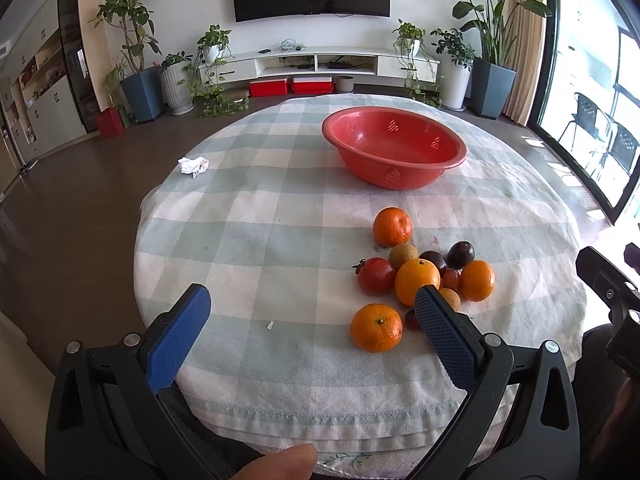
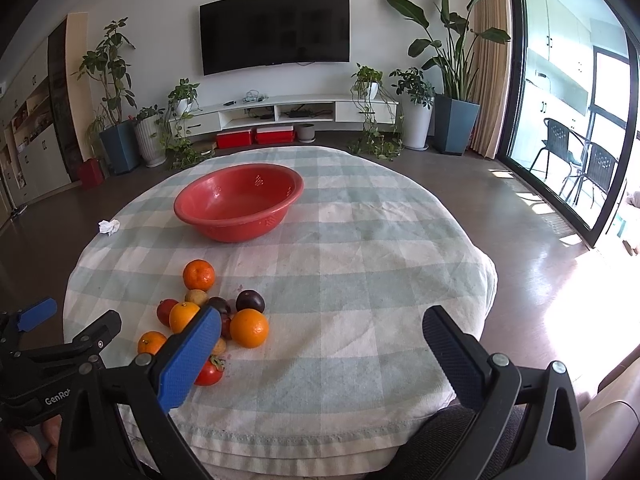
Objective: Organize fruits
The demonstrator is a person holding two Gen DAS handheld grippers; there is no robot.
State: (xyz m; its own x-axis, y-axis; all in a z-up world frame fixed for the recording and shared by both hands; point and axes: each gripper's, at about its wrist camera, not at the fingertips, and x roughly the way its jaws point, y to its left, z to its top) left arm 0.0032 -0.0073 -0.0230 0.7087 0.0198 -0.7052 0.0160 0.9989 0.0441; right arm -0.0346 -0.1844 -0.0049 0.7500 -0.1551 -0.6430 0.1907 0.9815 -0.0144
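A pile of fruit lies on the checked tablecloth [image 1: 260,220]: several oranges [image 1: 417,281], a red tomato [image 1: 375,275], dark plums [image 1: 460,254] and small brownish fruits. One orange [image 1: 392,226] lies apart, toward the empty red bowl [image 1: 394,146]. My left gripper [image 1: 310,312] is open and empty, hovering just left of the pile. My right gripper [image 2: 320,340] is open and empty, to the right of the pile [image 2: 248,327]; its left finger covers part of it. The bowl [image 2: 238,200] sits beyond the pile.
A crumpled white tissue [image 1: 193,165] lies at the table's left edge. The round table's near edge is just under both grippers. The left gripper also shows in the right wrist view [image 2: 60,344], at the far left. Plants, a TV unit and glass doors stand behind.
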